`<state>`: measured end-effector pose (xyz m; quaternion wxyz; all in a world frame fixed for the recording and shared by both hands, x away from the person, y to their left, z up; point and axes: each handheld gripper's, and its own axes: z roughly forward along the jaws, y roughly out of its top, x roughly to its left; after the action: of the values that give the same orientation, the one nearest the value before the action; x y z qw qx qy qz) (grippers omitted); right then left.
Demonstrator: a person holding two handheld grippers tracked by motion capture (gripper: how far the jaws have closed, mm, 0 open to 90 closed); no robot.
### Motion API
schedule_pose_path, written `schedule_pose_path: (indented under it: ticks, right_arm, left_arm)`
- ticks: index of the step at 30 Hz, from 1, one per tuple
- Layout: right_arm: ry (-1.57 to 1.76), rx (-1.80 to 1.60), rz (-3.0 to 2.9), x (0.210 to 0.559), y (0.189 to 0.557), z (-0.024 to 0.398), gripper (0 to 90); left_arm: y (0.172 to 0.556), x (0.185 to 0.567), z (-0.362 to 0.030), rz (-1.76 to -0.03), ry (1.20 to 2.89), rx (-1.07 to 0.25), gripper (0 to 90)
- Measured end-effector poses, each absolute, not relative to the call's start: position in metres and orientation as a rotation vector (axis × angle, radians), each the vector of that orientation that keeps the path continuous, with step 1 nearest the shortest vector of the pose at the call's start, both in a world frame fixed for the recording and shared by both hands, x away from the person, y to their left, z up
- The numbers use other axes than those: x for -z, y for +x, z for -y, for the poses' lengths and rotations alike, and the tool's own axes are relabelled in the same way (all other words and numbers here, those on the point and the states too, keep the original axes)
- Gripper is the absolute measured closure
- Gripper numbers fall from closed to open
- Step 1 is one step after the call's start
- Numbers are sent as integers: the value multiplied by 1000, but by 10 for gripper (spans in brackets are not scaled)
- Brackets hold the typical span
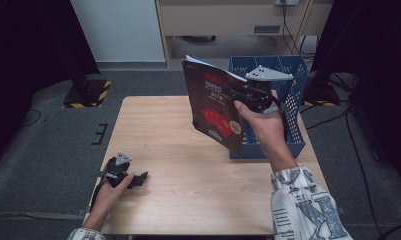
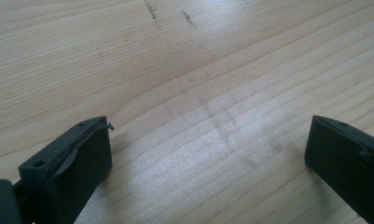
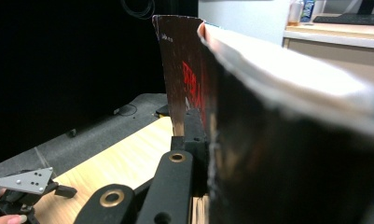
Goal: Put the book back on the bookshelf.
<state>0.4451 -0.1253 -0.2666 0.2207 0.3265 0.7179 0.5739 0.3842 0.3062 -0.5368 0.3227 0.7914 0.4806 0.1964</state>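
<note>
A dark book (image 1: 213,107) with red cover print hangs upright and tilted above the table, just left of the blue basket (image 1: 294,70). My right gripper (image 1: 231,93) is shut on its edge. In the right gripper view the book (image 3: 278,140) stands close in front, clamped beside the left jaw of the right gripper (image 3: 205,133); the other jaw is hidden behind it. My left gripper (image 1: 138,179) rests on the wooden table (image 1: 178,170) at the front left. Its own view shows the left gripper (image 2: 208,149) open, with bare wood between the jaws.
The blue slotted basket stands on the table's right side, reaching its far edge. Grey carpet surrounds the table, with a stand base marked in yellow and black (image 1: 88,92) at the far left. Black cables (image 1: 338,120) run along the floor on the right.
</note>
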Motion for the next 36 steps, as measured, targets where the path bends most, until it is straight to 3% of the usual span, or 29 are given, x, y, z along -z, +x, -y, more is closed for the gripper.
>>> schedule_pose_path:
  ticks: [36]
  right_arm:
    - [989, -1557, -1884, 254, 437, 186, 871]
  left_arm:
    - [384, 537, -306, -1260, 2076, -515, 0]
